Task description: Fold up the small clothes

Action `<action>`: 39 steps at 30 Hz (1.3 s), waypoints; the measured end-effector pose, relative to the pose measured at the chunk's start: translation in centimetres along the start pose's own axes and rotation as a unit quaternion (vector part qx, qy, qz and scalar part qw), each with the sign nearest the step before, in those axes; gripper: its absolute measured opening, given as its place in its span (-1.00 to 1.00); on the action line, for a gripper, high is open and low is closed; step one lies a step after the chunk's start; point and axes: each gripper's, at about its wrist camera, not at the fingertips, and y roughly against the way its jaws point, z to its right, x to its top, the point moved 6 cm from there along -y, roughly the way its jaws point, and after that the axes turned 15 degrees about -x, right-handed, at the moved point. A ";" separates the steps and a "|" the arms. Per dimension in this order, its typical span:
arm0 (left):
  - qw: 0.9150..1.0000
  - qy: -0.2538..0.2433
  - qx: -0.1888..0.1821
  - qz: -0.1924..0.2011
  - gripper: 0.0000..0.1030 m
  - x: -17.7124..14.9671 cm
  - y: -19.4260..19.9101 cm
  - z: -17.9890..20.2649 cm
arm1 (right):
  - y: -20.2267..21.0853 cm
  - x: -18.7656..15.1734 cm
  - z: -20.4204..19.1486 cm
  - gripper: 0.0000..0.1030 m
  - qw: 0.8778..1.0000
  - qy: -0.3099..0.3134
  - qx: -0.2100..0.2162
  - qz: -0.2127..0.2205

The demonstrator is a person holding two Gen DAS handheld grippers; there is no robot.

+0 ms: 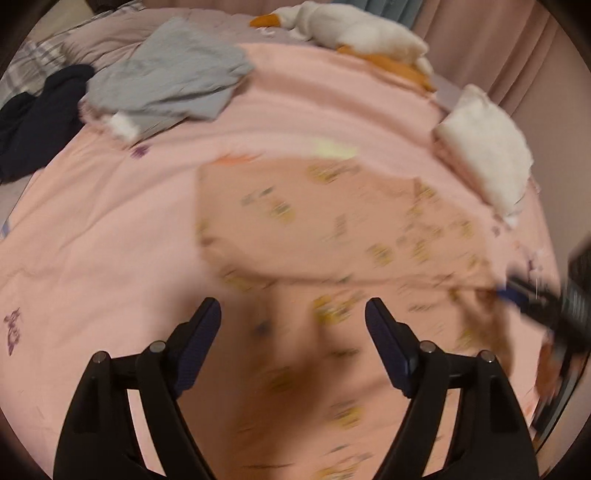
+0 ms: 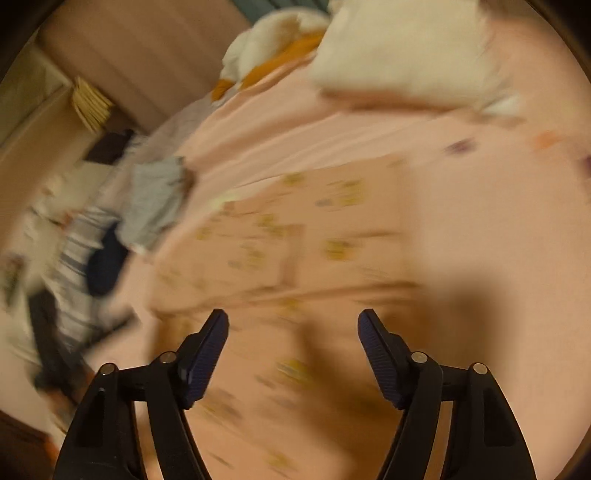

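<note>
A small pink garment with a yellow print (image 1: 332, 229) lies spread on the pink bed cover, blurred by motion. It also shows in the right wrist view (image 2: 295, 243). My left gripper (image 1: 293, 314) is open and empty just above the garment's near part. My right gripper (image 2: 293, 325) is open and empty over the garment's near edge. The right gripper's body shows at the right edge of the left wrist view (image 1: 546, 299), close to the garment's corner.
A grey garment (image 1: 166, 77) and a dark navy one (image 1: 37, 114) lie at the far left of the bed. A white plush goose (image 1: 354, 29) and a folded white cloth (image 1: 487, 147) lie at the far right. Pink curtains hang behind.
</note>
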 end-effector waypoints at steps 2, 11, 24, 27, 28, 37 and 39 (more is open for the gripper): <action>1.000 0.017 0.011 -0.003 0.55 -0.9 -0.4 -1.9 | -3.6 1.6 -1.6 0.42 1.000 -0.021 -0.003 -0.024; 0.999 0.035 0.012 0.012 0.49 -2.4 -3.4 -4.0 | -8.3 2.0 -2.4 -0.88 0.997 -0.066 -0.043 -0.012; 0.994 0.010 0.097 0.045 0.11 -1.1 -4.9 -4.5 | 1.5 7.5 -1.4 -0.88 0.990 -0.068 -0.008 0.120; 0.994 0.014 0.092 0.051 0.14 -1.1 -4.7 -4.8 | 0.1 7.3 2.2 -0.88 0.985 -0.073 -0.094 0.128; 0.994 0.006 0.098 0.052 0.16 -1.2 -4.8 -4.7 | -0.8 6.8 3.9 -0.88 0.983 -0.083 -0.116 0.116; 0.993 -0.005 0.103 0.052 0.18 -1.1 -4.8 -4.8 | -3.9 5.5 7.2 -0.81 0.980 -0.081 -0.172 0.061; 0.993 -0.009 0.109 0.053 0.19 -1.2 -4.8 -4.7 | -2.0 6.0 5.9 -0.81 0.978 -0.054 -0.171 0.102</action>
